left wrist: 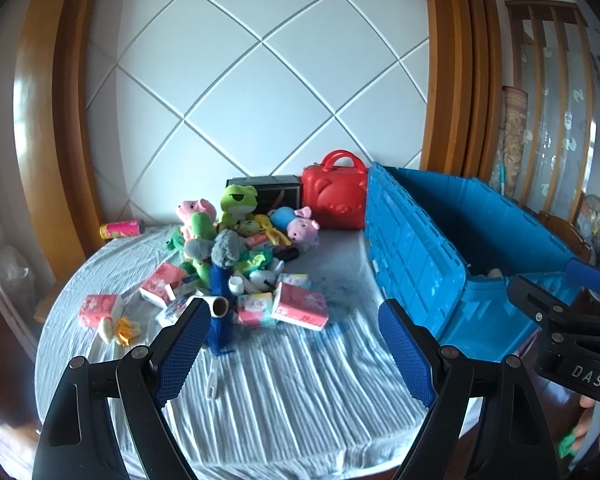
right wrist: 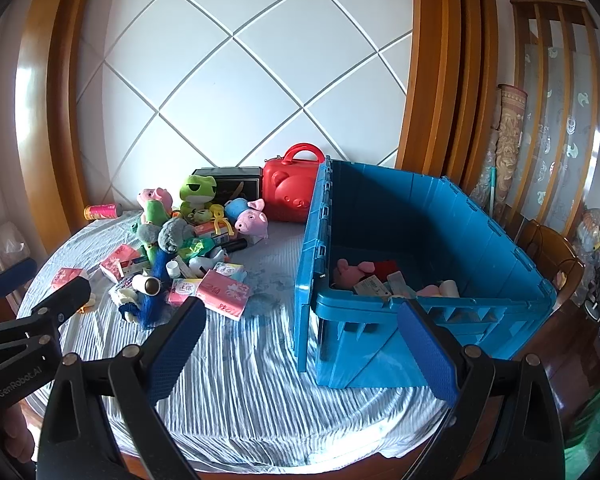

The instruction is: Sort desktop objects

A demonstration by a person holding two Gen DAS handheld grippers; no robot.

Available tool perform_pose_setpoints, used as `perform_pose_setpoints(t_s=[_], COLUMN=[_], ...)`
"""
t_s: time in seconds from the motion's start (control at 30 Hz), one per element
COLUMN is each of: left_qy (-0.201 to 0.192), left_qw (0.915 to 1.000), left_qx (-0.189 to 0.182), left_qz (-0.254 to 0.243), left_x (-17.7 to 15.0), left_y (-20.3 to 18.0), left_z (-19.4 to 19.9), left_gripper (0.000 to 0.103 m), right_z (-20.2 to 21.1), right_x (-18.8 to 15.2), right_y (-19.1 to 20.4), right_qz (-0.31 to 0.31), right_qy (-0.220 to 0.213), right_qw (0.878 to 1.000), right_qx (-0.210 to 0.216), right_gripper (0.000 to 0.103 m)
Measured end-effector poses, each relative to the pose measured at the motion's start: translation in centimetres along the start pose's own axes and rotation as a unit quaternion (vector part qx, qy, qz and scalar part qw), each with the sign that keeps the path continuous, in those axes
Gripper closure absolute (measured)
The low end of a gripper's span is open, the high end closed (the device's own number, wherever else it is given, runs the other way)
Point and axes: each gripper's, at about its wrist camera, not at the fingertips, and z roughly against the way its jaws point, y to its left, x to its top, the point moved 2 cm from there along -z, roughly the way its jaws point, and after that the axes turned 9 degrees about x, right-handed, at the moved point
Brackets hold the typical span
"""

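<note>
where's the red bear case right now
The red case stands at the table's far edge against the wall, between the black box and the blue crate.

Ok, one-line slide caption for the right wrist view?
Open right claw hovers before a blue crate already holding a few items, with toys and tissue packs piled on the table.

quilted white wall (left wrist: 260,92); wooden frame (right wrist: 432,80) — rolled rug (right wrist: 508,148)

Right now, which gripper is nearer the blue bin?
Right. The right gripper hangs open at the blue bin's near wall; the left gripper, also open, hangs further left, facing the toy pile.
</note>
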Motion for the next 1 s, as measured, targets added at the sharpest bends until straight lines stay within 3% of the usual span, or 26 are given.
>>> perform_pose_setpoints(t_s=[0.67, 0.83, 1.0], left_qy=[0.024, 0.059, 0.110], left_qw=[0.9996, 0.9977, 0.9903], left_qx=[0.012, 0.031, 0.077], left_qz=[0.007, 0.015, 0.037], left_x=[-1.6, -2.9, -5.0], left_y=[2.7, 3.8, 6.3], left_z=[-2.1, -5.5, -11.5], left_gripper=[0.017, 0.017, 0.017], right_z=[-1.5, -4.4, -10.6], right_x=[-0.5, -1.2, -1.8], right_y=[2.6, 4.4, 7.2], right_qz=[0.012, 0.022, 0.053], right_qy=[0.016, 0.041, 0.082], right_qw=[1.000, 0.999, 0.993], right_qx=[0.005, 0.029, 0.072], right_gripper=[0.005, 0.005, 0.005])
